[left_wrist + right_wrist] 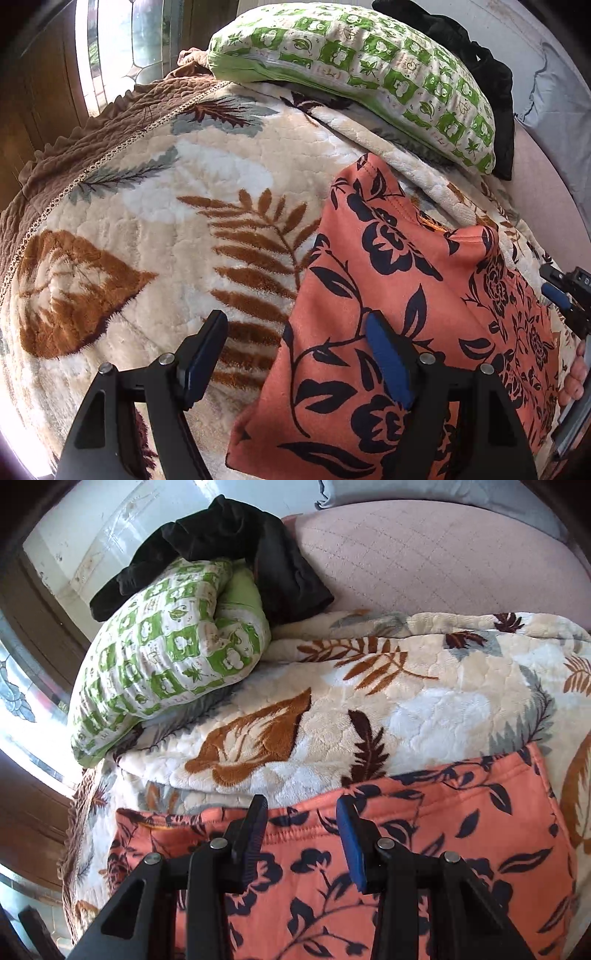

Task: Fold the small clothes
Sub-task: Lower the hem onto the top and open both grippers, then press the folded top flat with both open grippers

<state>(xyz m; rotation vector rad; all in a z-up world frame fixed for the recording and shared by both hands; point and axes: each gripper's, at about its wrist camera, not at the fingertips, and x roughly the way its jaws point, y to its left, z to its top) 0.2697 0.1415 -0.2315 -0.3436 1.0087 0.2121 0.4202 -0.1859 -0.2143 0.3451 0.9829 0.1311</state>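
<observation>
Left gripper (295,363): black angular arms, silver pivot screws, blue pads inside its fingers (389,365). Right gripper (303,840): identical build. Bare-skinned fingertips (576,376) at its rear.

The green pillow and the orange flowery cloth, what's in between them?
In the right wrist view, only the fluffy leaf blanket lies between the green pillow and orange cloth.

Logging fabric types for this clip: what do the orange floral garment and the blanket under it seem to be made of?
Orange floral garment: looks like a matte knit, perhaps brushed cotton jersey; stitched hem, soft drape, no sheen.
Blanket: seems a thick plush fleece, probably synthetic; fuzzy raised pile and embossed, quilted-looking leaf pattern.
</observation>
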